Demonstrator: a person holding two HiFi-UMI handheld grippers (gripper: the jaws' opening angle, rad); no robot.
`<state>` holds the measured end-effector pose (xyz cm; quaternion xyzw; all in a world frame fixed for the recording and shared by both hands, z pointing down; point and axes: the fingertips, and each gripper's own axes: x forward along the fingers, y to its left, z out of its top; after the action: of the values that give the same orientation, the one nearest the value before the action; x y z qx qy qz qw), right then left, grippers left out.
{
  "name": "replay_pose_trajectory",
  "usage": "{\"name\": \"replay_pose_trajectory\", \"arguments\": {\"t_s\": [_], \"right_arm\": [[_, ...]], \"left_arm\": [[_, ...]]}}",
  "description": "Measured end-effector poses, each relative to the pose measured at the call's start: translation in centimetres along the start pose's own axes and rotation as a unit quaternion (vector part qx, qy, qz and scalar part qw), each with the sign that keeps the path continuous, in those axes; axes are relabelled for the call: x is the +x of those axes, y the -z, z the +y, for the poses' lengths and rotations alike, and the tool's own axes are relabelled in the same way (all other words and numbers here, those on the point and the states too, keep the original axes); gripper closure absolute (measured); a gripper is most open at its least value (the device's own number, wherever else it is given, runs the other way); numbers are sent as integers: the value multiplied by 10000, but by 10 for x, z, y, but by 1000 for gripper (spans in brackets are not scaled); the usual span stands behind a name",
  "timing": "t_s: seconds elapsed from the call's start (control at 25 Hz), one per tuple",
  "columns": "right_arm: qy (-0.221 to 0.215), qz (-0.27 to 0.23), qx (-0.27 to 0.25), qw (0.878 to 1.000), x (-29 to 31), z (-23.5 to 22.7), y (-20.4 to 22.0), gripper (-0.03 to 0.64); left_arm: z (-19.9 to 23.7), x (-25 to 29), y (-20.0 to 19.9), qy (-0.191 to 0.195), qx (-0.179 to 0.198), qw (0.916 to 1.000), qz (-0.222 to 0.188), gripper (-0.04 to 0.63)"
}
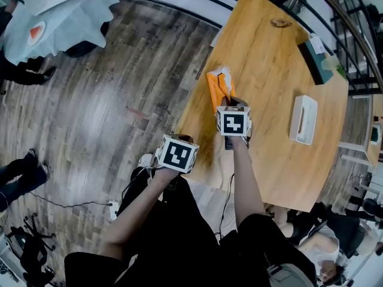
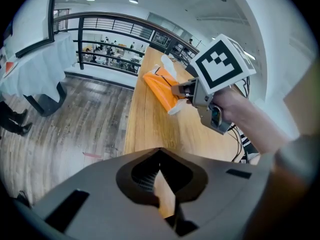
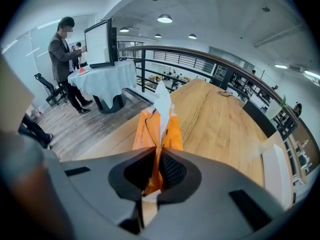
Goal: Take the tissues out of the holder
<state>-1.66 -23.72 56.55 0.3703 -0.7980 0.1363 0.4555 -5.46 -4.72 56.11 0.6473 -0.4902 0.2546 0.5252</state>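
An orange tissue pack (image 1: 218, 88) (image 2: 161, 88) (image 3: 157, 131) is lifted at its near end over the left part of the wooden table (image 1: 269, 154), with a white tissue (image 3: 162, 101) sticking out of its top. My right gripper (image 1: 229, 100) (image 2: 180, 91) (image 3: 156, 171) is shut on the pack's near end. The white tissue holder (image 1: 303, 119) (image 3: 275, 169) lies on the table to the right, apart from both grippers. At the table's near left edge my left gripper (image 1: 181, 139) (image 2: 162, 194) stands with its jaws together and nothing between them.
A dark green box (image 1: 317, 58) sits at the table's far right edge. A white-clothed table (image 1: 60, 17) (image 3: 102, 79) stands on the wood floor to the left, with a person (image 3: 62, 54) beside it. A railing (image 3: 200, 66) runs behind the table.
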Motion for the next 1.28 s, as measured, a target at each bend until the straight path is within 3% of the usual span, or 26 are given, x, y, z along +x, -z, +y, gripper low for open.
{"name": "replay_pose_trajectory", "arguments": {"t_s": [0.28,0.36,0.44,1.28], "right_arm": [[-8,-361,108,9993,-7,1,-1,589],[-74,-401,191,9990,-10,2,-1,529],[-83,-453,237,9987,-13,3,-1,511],[77,-1167,1011,9880,-88,5,1,499]], "left_arm": [[-1,1,2,23,-21,10000,12,588],[-3,2,2,37,-7,10000,32,588],[-5,2,1,55,8,10000,33,588],[-13,8,-2,115,64,9999,-31,588]]}}
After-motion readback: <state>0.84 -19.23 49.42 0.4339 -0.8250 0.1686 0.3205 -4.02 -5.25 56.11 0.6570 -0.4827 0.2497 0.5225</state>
